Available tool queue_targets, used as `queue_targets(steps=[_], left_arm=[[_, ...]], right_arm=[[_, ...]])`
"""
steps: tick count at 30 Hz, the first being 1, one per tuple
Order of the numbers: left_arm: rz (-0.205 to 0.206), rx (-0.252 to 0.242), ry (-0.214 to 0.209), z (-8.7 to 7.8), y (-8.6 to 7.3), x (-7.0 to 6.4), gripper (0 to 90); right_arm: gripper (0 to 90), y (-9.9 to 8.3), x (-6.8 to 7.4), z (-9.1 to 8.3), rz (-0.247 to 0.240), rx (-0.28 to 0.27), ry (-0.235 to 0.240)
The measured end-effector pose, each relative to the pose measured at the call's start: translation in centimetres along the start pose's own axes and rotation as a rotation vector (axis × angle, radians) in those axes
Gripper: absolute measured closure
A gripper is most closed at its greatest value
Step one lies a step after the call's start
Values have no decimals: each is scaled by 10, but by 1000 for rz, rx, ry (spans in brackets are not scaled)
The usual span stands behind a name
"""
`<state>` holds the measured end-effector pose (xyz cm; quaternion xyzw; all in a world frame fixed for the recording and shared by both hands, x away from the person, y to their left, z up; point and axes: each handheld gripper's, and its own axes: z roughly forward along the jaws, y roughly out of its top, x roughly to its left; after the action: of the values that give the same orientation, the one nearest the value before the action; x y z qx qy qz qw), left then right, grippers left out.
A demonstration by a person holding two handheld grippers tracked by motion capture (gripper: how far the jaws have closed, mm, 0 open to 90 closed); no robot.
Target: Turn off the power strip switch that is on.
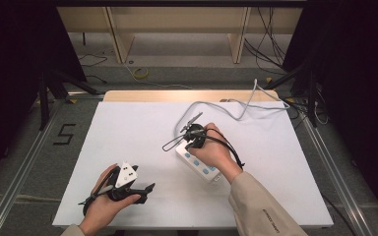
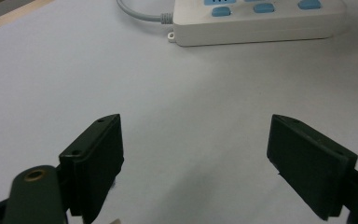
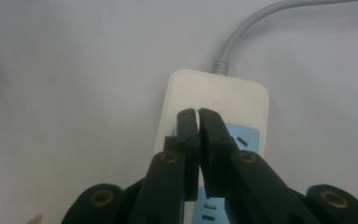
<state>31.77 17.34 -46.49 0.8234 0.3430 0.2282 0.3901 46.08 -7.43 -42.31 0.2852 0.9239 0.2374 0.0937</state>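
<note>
on the table [image 1: 128, 128], power strip [image 1: 200, 164] lengthwise toward person

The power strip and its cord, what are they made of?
The power strip looks like hard plastic: smooth, white, faintly shiny, with rounded corners and blue socket faces. Its cord looks like grey rubbery plastic, since it bends in soft curves. The right tongs, shut over the strip, look like matte black plastic.

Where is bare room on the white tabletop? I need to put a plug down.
Free: the far-left stretch of the white table, and the strip between the left gripper and the white power strip with blue sockets. Crowded: the middle right, with the right gripper and grey cable.
</note>
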Motion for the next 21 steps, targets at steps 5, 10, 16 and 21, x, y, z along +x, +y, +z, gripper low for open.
queue_targets(steps=[5, 10, 16, 21], left_arm=[[1, 1, 1, 0, 0, 0, 184], [1, 0, 1, 0, 0, 0, 184], [0, 1, 1, 0, 0, 0, 184], [0, 2, 2, 0, 0, 1, 184]], right_arm=[[843, -2, 1, -3, 4, -13, 2], [810, -6, 1, -6, 11, -31, 11], [745, -13, 0, -10, 7, -60, 14], [692, -18, -1, -13, 27, -74, 17]])
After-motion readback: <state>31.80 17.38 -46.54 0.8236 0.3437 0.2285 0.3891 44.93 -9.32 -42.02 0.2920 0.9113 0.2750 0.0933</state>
